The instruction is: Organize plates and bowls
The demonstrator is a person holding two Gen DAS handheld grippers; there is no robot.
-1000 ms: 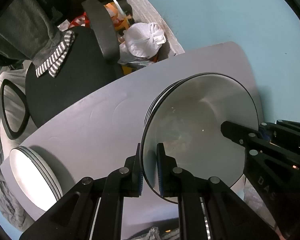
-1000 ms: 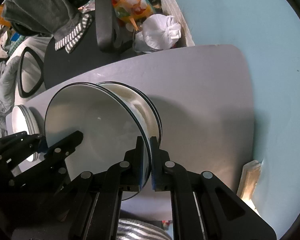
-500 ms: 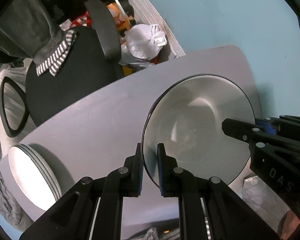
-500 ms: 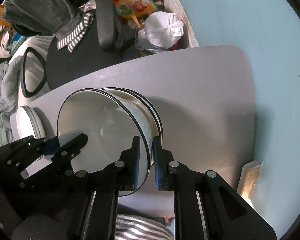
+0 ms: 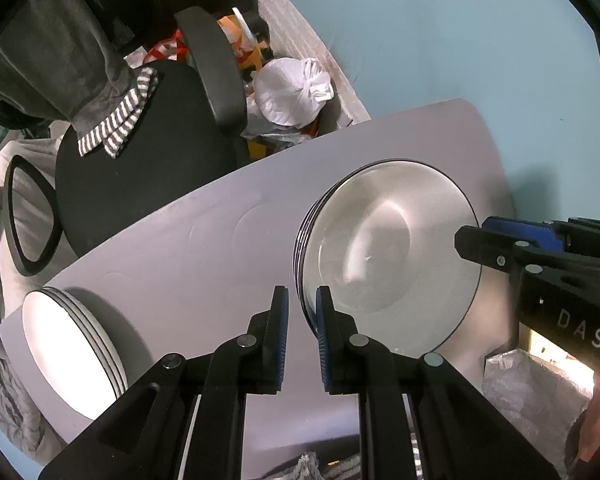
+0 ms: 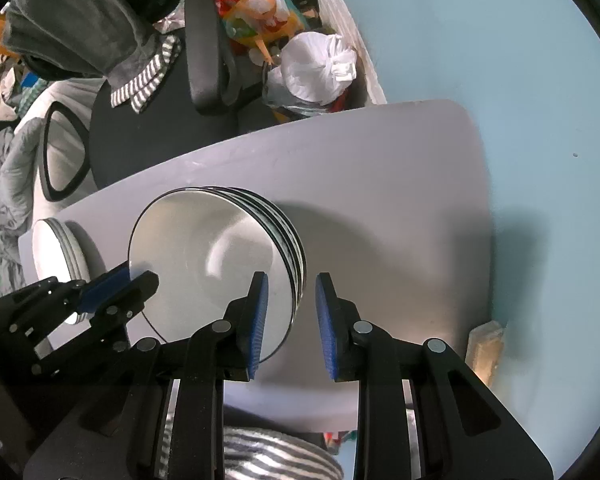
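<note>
Bowl stack [image 5: 392,248]: black-rimmed bowls nested together, standing on the grey worktop [image 5: 204,248] toward its right half; the top bowl sits level inside the others as far as both views show.
Plate stack [image 5: 70,354]: white plates piled at the worktop's left end, well apart from the bowls — their outer edge looks close to the worktop's edge.
Left gripper [image 5: 300,334]: jaws parted, holding nothing; they straddle the near rim of the bowls (one blue pad outside the stack, the other over the top bowl's inside).
Right gripper [image 6: 290,316]: jaws wide apart and empty, bracketing the stack's right-hand rim without pressing on it.
Step in hand: judging by the loosened jaws on both sides, the top bowl is set down and the grippers have only to back off.
Risk, snagging: a pad on either gripper lies inside the rim line, so pulling straight back or sideways could hook the rim and tip or drag the top bowl.
Risk, sliding: the glazed bowls look slick — a nudge could shift the whole stack across the smooth worktop.
Risk, surroundings: an office chair [image 6: 168,120] and a tied white bag [image 6: 316,68] stand beyond the far edge; anything pushed off would fall there.
</note>
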